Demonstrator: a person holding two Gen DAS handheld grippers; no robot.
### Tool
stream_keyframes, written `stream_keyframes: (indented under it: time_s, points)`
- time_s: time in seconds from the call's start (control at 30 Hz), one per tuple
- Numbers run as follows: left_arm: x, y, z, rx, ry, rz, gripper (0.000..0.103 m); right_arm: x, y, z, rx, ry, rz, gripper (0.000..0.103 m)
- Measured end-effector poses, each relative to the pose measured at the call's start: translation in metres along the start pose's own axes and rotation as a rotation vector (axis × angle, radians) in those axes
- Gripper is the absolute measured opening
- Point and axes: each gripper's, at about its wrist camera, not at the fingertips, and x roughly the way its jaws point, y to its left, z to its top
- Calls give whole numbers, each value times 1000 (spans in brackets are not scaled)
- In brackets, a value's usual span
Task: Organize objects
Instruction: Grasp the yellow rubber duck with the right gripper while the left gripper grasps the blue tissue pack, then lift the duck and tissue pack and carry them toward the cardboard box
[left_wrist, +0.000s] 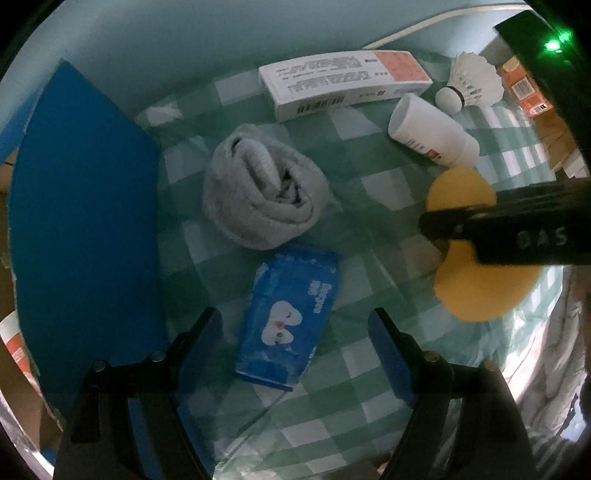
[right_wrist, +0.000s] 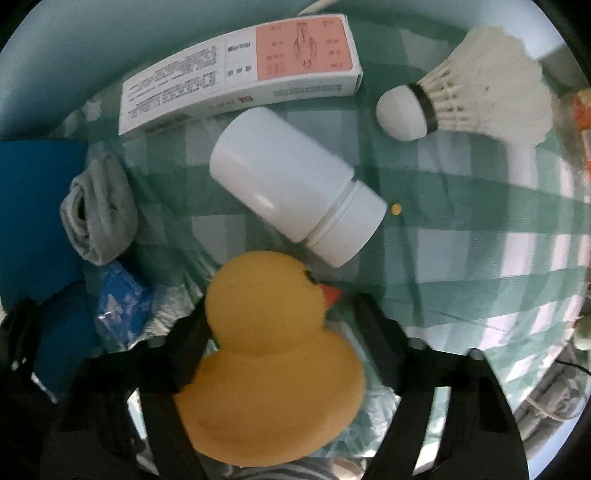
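Your worktop (left_wrist: 354, 406) wears a crinkled green-check plastic cloth. Mid-frame: a soft rolled sock (left_wrist: 264, 188), a glossy tissue pack (left_wrist: 286, 321) between your gaping left tool (left_wrist: 295, 354). Your right tool (right_wrist: 284, 354) straddles the smooth rubber duck (right_wrist: 269, 369); grip unclear.

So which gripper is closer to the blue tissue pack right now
Left. The left gripper hangs right over the blue tissue pack, jaws open astride it. The right gripper is off to the side, around the yellow rubber duck.
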Motion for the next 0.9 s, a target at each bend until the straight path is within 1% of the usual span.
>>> stream_keyframes:
  time_s: [0.03,0.07,0.17,0.23,0.3,0.43,0.47,0.5,0.63,0.7,0.73,0.77,0.8,0.83,0.87,0.9]
  points:
    - [1,1,-1,4,0,2,83,-2,0,-2,-7,-17,-1,66]
    - [2,3,-1,7,1,-1,83,-4,-1,-3,-13,-24,-4,66]
    - [4,7,-4,6,-3,-39,83,-6,-2,-8,-27,-35,2,65]
    - [5,6,-4,5,-13,-42,83,-9,-4,-12,-27,-42,14,65]
    - [9,5,-3,10,-14,-31,83,-13,-5,-17,-30,-51,22,65]
    - [22,3,1,25,14,-22,83,-21,-7,-28,-40,-63,30,65]
    - [23,2,2,34,13,-22,87,-22,-7,-30,-39,-65,30,65]
    - [23,1,2,48,3,-19,88,-24,-8,-33,-39,-66,29,65]
    - [25,-7,3,114,-14,27,88,-29,-8,-45,-32,-77,23,65]
    - [25,-9,1,145,-33,45,84,-30,-7,-50,-27,-86,20,65]
    - [24,-10,0,154,-46,53,80,-31,-7,-52,-19,-95,20,65]
    - [21,-11,-2,163,-60,51,70,-31,-6,-53,-15,-102,20,65]
    - [18,-12,-3,168,-73,50,63,-31,-6,-55,-14,-106,20,65]
    - [16,-13,-4,168,-78,48,46,-32,-6,-57,-12,-114,23,65]
    - [14,-13,-4,166,-77,48,42,-34,-5,-58,-8,-123,25,65]
    - [14,-13,-5,161,-76,43,42,-35,-5,-60,-8,-130,27,65]
